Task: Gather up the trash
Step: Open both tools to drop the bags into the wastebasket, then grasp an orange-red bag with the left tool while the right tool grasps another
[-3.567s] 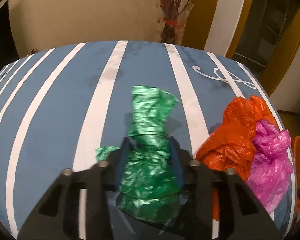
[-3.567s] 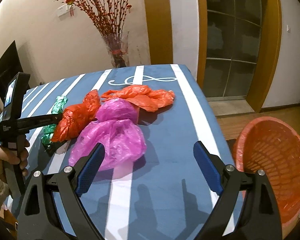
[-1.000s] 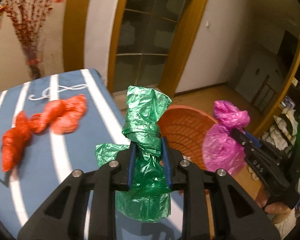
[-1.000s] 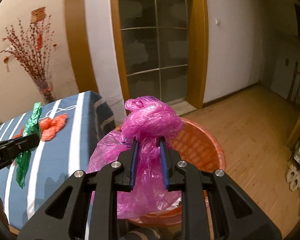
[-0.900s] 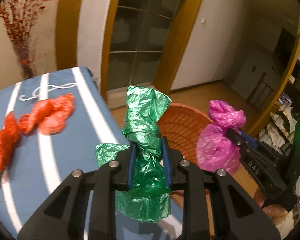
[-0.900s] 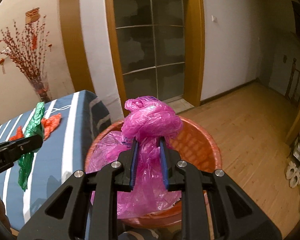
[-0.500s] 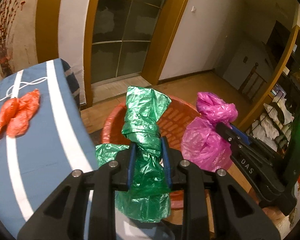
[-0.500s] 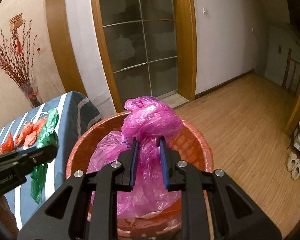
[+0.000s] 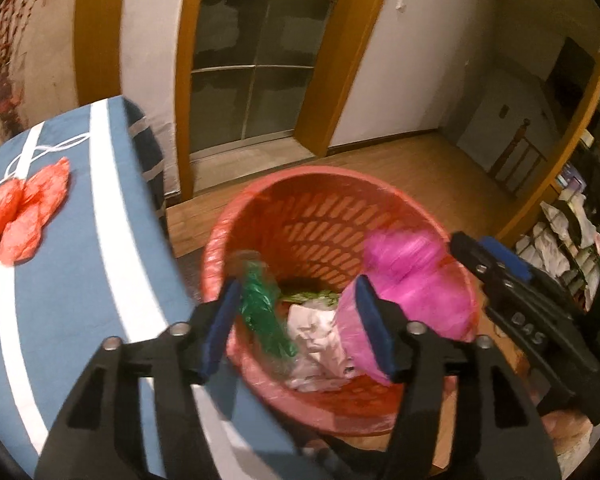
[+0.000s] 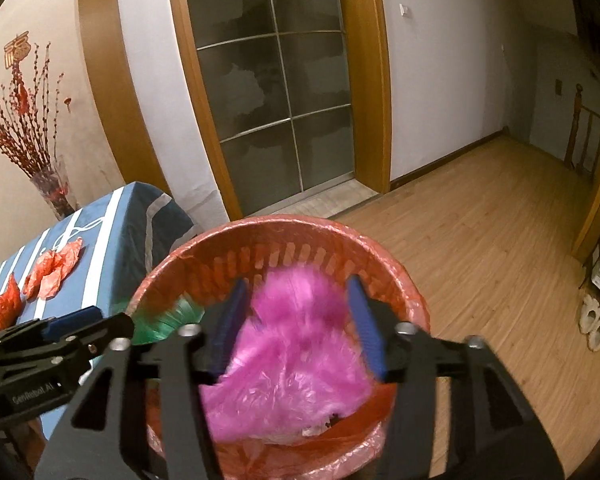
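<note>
Both grippers over the red basket point(image 9: 380, 208), jaws just opened. The left gripper point(image 9: 300, 328) has let go of the green bag point(image 9: 260, 312); the right gripper point(image 10: 296, 320) has let go of the pink bag point(image 10: 292, 360), which sits loose between its pads. Both bags blurred, apparently dropping into the basket beside the table's point(image 9: 80, 288) end edge. Thin film, prob. near weightless, soft and slippery; a knot or bunched neck looks the best place to pinch. Two orange bags point(image 9: 24, 212) remain near the table's far corner, w/ open cloth around them and bare floor past the basket.

Vase of red branches point(image 10: 54, 188), glass door point(image 10: 276, 84)
</note>
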The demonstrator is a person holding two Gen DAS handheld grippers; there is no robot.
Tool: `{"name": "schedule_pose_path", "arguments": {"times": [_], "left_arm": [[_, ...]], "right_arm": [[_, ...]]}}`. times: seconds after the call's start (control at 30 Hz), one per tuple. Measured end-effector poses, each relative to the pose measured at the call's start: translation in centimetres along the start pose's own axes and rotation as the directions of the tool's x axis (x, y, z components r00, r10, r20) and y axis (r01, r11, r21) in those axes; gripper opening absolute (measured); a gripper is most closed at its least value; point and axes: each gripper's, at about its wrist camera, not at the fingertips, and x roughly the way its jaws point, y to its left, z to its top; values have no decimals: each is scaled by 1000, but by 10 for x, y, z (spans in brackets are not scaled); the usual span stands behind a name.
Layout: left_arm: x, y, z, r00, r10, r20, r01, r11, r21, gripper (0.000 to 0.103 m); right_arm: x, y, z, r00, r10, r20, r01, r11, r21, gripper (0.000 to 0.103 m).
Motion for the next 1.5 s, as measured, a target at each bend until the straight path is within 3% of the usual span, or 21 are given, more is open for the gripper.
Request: {"name": "schedule_pose_path", "arguments": {"times": [0.03, 0.1, 0.2, 0.3, 0.4, 0.5, 0.6, 0.9, 1.07, 1.27, 1.37, 1.43, 1.5], "left_arm": [[-2, 4, 0, 1000, 9, -2, -9, 1000, -11, 69], [-6, 15, -3, 999, 40, 1, -40, 999, -30, 79], [-18, 33, -8, 993, 118, 18, -116, 991, -59, 94], [-29, 51, -14, 980, 197, 27, -195, 978, -80, 96], [-45, 77, -22, 947, 319, 44, -314, 945, -87, 98], [-59, 99, -28, 917, 395, 59, -389, 917, -88, 98], [-80, 123, -35, 875, 480, 69, -471, 875, -111, 98], [-136, 203, -32, 814, 569, 115, -531, 810, -251, 98], [-134, 232, -24, 804, 587, 96, -550, 796, -254, 98], [-118, 260, -21, 841, 539, 41, -509, 815, -278, 98], [-111, 267, -20, 846, 533, 25, -506, 816, -280, 97], [-108, 270, -19, 848, 530, 20, -504, 816, -281, 92], [-103, 276, -18, 860, 511, 4, -489, 825, -283, 73]], "right_arm": [[-1, 0, -2, 1000, -3, 1, 3, 1000, 1, 71], [-3, -1, -5, 1000, -7, 8, 7, 1000, 0, 89], [-4, 2, -9, 1000, -14, 13, 15, 1000, -18, 96], [-4, 7, -15, 1000, -11, -2, 11, 999, -38, 97], [-3, 14, -21, 1000, 3, -20, -4, 999, -46, 97], [-4, 22, -27, 999, 11, -34, -13, 998, -58, 97], [-5, 34, -33, 999, 16, -44, -19, 996, -82, 97], [-9, 69, -37, 998, 45, -44, -50, 992, -117, 97], [-11, 89, -37, 997, 58, -44, -64, 986, -153, 97], [-8, 107, -36, 995, 80, -60, -90, 979, -182, 97], [-6, 115, -37, 994, 88, -65, -99, 976, -195, 97], [-4, 120, -37, 993, 94, -68, -106, 973, -205, 97], [-3, 124, -37, 992, 101, -71, -113, 971, -211, 97]]}}
